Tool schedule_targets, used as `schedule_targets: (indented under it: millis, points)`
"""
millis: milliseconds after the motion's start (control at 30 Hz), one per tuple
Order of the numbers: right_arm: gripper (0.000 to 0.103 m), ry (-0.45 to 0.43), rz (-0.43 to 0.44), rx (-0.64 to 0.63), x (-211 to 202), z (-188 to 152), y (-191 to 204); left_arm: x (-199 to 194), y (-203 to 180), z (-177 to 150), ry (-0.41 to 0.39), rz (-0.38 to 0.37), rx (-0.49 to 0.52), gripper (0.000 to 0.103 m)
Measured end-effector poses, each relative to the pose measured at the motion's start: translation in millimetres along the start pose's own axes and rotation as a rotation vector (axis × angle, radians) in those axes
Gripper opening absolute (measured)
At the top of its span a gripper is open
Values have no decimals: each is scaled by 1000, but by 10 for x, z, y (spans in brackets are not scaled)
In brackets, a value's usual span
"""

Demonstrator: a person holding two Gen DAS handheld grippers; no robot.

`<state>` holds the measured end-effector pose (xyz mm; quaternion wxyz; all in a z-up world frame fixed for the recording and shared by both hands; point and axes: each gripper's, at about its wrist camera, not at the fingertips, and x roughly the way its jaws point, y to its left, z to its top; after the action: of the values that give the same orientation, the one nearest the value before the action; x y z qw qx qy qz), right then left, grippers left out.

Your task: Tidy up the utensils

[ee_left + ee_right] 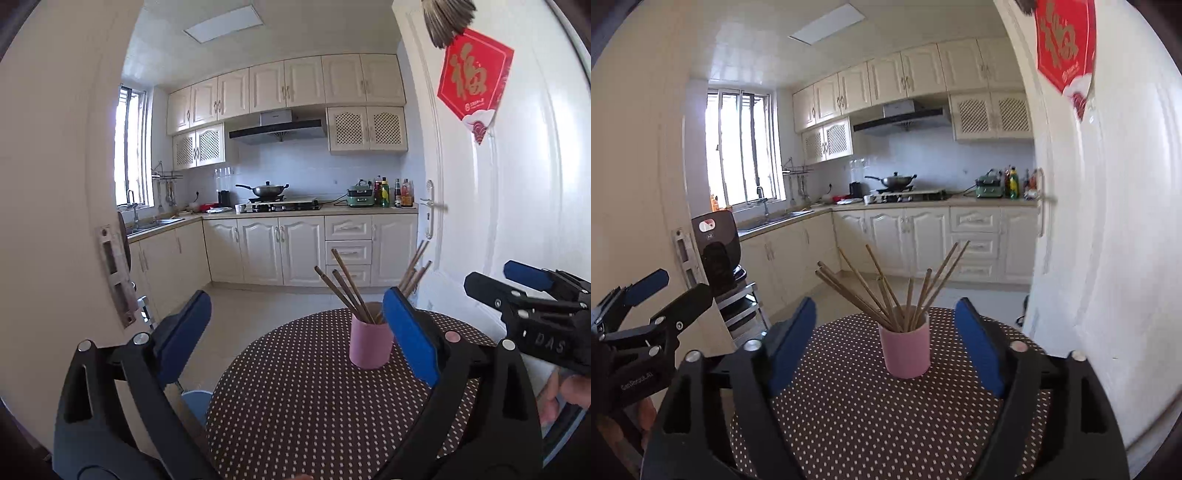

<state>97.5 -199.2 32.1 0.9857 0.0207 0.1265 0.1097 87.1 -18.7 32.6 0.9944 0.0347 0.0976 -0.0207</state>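
The pink cup [905,350] full of chopsticks [882,291] stands on the dotted surface [849,413]; both the left gripper [295,332] and right gripper [884,343] have fingers wide open, holding nothing; back away gently so nothing tips.

Wooden-looking chopsticks [886,291] stand in a smooth matt pink cup [905,349] — on a dotted cloth-covered table [849,406].

1 pink cup [905,350], ~10 chopsticks [871,291], 2 grippers [884,343].

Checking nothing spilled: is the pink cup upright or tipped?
Upright: the pink cup stands on its base on the dotted table, chopsticks fanning out of its top.
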Motion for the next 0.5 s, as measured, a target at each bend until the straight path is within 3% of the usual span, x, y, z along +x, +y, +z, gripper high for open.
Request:
schedule_targets:
  millis: [200,500]
  points:
    - [90,-56,-35,-49,-408,-105,209,-396,26,-49,-17,9,-7,96]
    - [95,-112,-65,-73,-904,-283,397,-847,21,-132,-47,17,-21,97]
